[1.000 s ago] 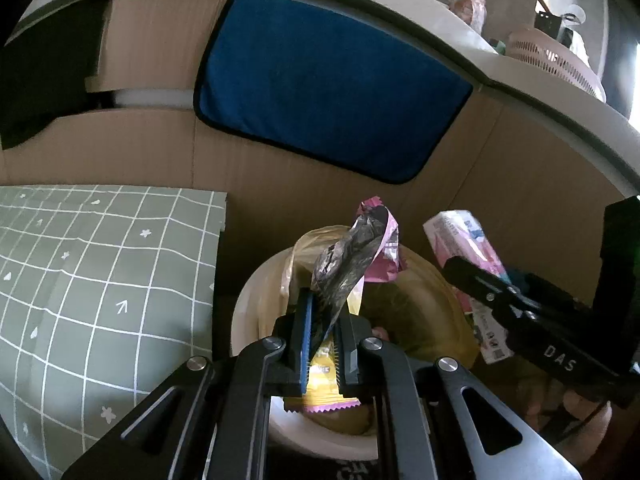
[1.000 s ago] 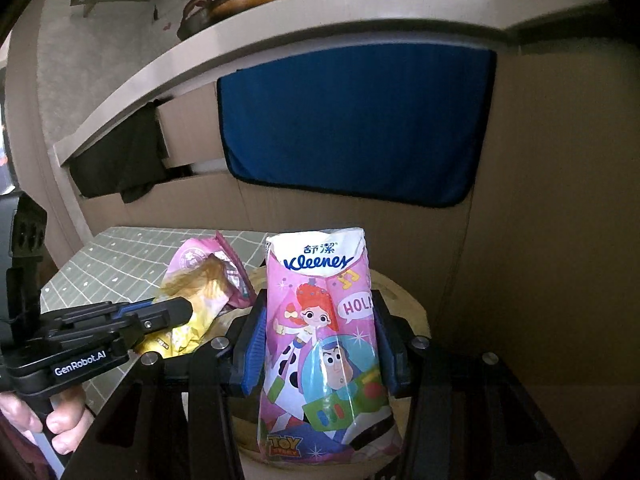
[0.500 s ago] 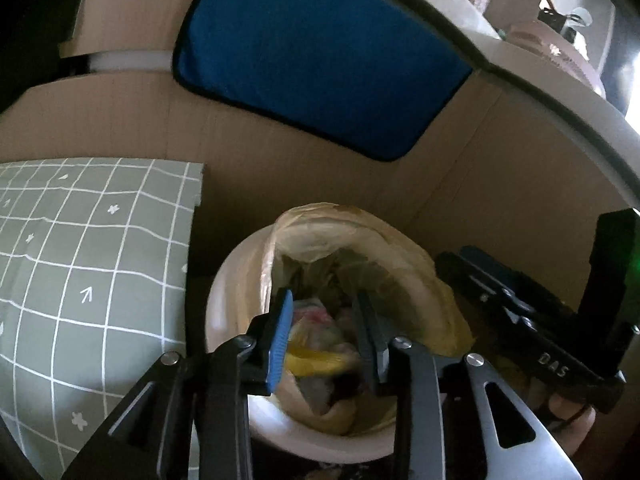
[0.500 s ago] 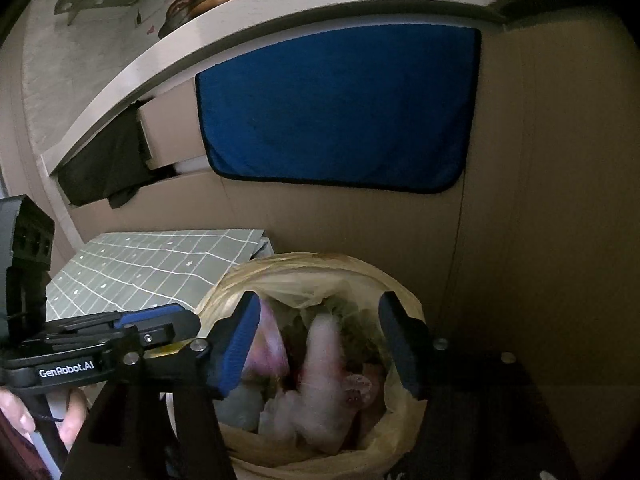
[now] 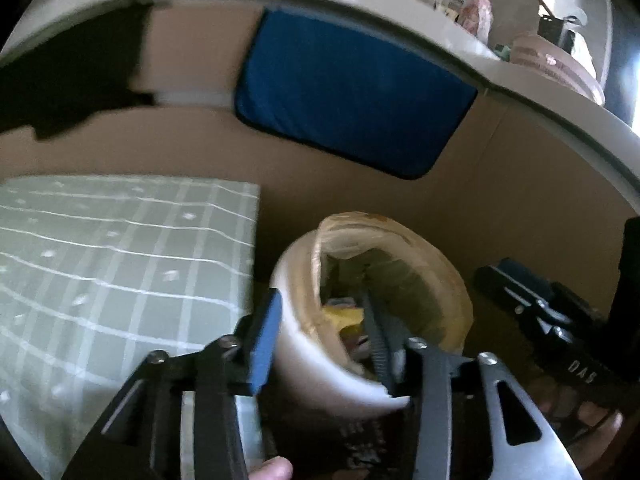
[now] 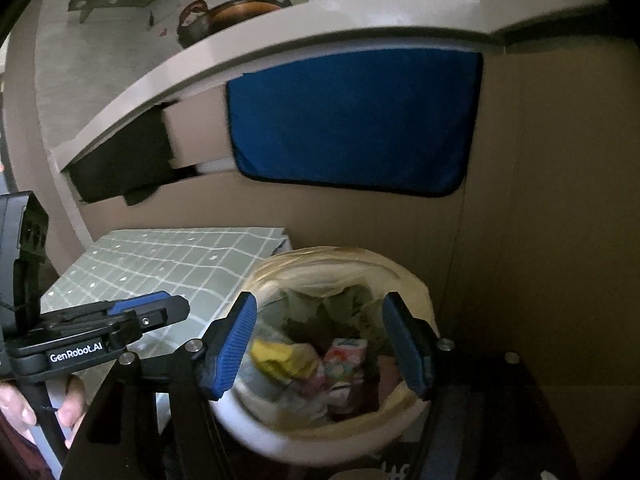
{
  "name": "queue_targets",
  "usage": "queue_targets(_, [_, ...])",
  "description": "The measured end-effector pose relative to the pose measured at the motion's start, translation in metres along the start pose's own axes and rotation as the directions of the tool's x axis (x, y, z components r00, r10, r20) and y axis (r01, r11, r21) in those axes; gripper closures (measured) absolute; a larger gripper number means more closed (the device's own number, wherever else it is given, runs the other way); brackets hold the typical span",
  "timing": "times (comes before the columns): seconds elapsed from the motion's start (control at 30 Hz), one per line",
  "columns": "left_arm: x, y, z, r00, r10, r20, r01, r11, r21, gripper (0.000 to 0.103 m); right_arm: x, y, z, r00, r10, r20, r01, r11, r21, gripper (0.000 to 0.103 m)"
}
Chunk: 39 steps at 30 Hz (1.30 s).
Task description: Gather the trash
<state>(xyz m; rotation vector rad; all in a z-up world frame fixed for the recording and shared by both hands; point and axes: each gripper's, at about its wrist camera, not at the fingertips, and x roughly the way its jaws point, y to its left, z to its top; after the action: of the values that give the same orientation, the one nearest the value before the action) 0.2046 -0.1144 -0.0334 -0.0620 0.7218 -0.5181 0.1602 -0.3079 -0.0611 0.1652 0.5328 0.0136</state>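
Observation:
A white trash bin (image 5: 308,364) lined with a yellowish bag (image 6: 336,264) stands on the floor by the cardboard wall. Inside lie a yellow wrapper (image 6: 284,356), a pink tissue pack (image 6: 346,358) and other crumpled trash. My left gripper (image 5: 320,344) hovers at the bin's near rim, its jaws opening with nothing held between them. My right gripper (image 6: 320,344) hangs above the bin's mouth, jaws also opening and empty. Each gripper shows in the other's view: the left gripper (image 6: 160,312) at the left, the right gripper (image 5: 516,288) at the right.
A green checkered mat (image 5: 120,260) lies left of the bin. A blue cloth (image 6: 352,120) hangs on the cardboard wall (image 5: 520,200) behind, under a pale counter edge (image 6: 280,36). A person's hand (image 6: 16,408) holds the left gripper's handle.
The left gripper let go of a silvery pink wrapper and the right let go of the tissue pack. Both dropped into the bin. Both jaws widened and the grippers drew back.

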Motion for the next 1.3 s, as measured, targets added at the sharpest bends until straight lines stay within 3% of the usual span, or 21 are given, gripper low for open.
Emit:
queue_targets(0.17, [-0.074, -0.006, -0.028, 0.982, 0.154, 0.111, -0.158, 0.987, 0.032, 0.054, -0.052, 0.031, -0.012, 0.999, 0.020, 0.046, -0.019, 0.999, -0.027, 0.037])
queue_targets(0.27, [-0.114, -0.010, -0.049, 0.967, 0.187, 0.172, -0.195, 0.980, 0.032, 0.054, -0.090, 0.051, -0.025, 0.993, 0.044, 0.107, -0.038, 0.998, -0.053, 0.033])
queue_targets(0.43, [-0.156, -0.022, -0.078, 0.921, 0.303, 0.244, -0.323, 0.946, 0.043, 0.052, -0.131, 0.075, -0.051, 0.988, 0.049, 0.144, -0.038, 0.997, -0.072, 0.031])
queue_targets(0.5, [-0.165, -0.026, -0.085, 0.911, 0.328, 0.248, -0.351, 0.935, 0.052, 0.052, -0.140, 0.083, -0.061, 0.989, 0.053, 0.135, -0.041, 0.995, -0.092, 0.031])
queue_targets(0.63, [-0.179, -0.026, -0.097, 0.921, 0.322, 0.221, -0.337, 0.941, 0.034, 0.052, -0.155, 0.103, -0.081, 0.990, 0.015, 0.139, 0.008, 0.987, -0.158, 0.031])
queue_targets(0.77, [-0.193, -0.028, -0.102, 0.906, 0.336, 0.258, -0.351, 0.936, 0.013, 0.052, -0.164, 0.117, -0.096, 0.990, 0.008, 0.140, 0.020, 0.979, -0.201, 0.031])
queue_targets(0.93, [-0.204, -0.030, -0.106, 0.871, 0.400, 0.285, -0.416, 0.910, -0.006, 0.052, -0.162, 0.121, -0.100, 0.994, 0.026, 0.110, -0.005, 0.982, -0.190, 0.031])
queue_targets(1.3, [-0.213, -0.026, -0.108, 0.862, 0.409, 0.301, -0.419, 0.907, -0.033, 0.052, -0.168, 0.129, -0.100, 0.991, 0.037, 0.131, -0.008, 0.977, -0.215, 0.031])
